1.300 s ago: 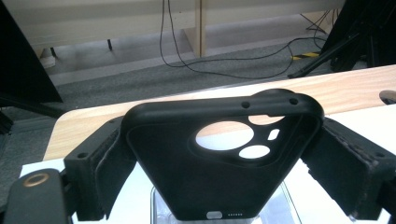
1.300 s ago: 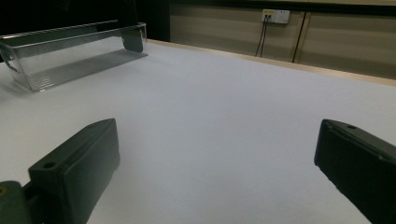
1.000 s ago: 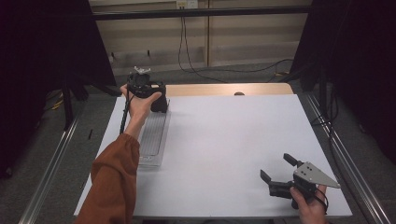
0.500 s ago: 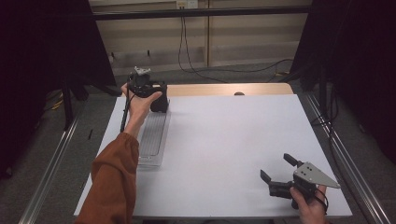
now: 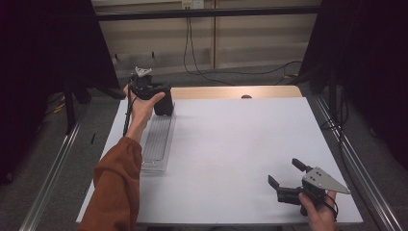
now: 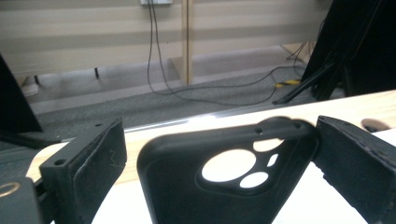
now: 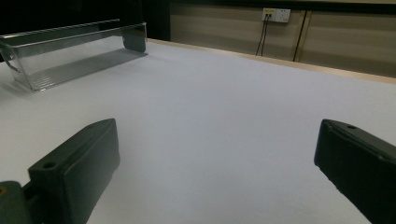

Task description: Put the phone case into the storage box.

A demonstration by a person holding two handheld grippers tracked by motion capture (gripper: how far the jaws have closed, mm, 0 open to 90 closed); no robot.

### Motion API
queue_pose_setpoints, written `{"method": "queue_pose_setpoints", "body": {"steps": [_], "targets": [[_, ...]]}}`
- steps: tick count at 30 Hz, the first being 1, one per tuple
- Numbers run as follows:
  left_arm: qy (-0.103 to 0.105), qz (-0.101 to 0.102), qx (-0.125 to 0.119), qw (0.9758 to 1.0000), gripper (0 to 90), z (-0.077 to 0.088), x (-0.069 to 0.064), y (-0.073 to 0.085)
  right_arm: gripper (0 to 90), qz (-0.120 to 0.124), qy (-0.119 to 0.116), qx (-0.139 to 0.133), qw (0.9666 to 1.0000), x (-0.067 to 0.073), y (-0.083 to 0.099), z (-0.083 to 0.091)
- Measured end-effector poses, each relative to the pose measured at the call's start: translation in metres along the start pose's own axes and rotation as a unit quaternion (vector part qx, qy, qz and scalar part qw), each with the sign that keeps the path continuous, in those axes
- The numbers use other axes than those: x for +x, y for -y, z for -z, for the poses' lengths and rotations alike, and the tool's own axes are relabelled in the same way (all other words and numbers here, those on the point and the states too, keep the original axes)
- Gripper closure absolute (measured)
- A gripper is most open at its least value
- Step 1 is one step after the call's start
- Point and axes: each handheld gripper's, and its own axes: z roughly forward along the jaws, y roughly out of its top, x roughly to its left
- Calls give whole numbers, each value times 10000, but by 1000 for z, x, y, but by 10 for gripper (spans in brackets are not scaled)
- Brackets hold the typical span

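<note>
L gripper point(image 5: 161, 98) unchanged vs 1 s ago: jaws spread round phone case point(image 6: 224, 182) at tray's point(image 5: 156, 144) far end; not yet pinched. R gripper point(image 5: 288, 180) spread, idle.

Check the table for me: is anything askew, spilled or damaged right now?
Nothing stands out. The clear tray lies flat along the table's left side. The black phone case sits intact between the left gripper's open jaws; the right gripper is open.
</note>
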Motion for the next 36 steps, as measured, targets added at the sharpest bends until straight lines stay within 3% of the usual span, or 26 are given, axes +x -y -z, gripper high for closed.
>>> {"method": "queue_pose_setpoints", "body": {"steps": [4, 7, 10, 18, 21, 27, 29, 36], "targets": [[53, -40, -178, 9998, 38, 2, 0, -3, 0, 7, 5, 3, 10000, 0, 0, 0], [173, 85, -320, 9993, 47, 5, 1, -5, 0, 6, 8, 11, 10000, 0, 0, 0], [156, -6, -427, 9990, 49, 8, 0, -7, 0, 8, 2, 16, 10000, 1, 0, -1], [349, -22, -457, 9983, 49, 16, 6, -9, 0, 12, 7, 5, 10000, 1, 0, 0], [405, 92, -508, 9978, 49, 21, 7, -10, 0, 11, 8, 8, 10000, 1, 0, -1], [483, 118, -598, 9970, 36, 26, 7, -9, 0, 22, 18, -3, 10000, 1, 0, 0], [634, -49, -644, 9959, 18, 28, 8, -7, 0, 25, 18, -5, 10000, 1, 0, -1], [647, -135, -787, 9947, 22, 34, 13, -4, 0, 20, 27, -10, 10000, 1, 0, 0]]}}
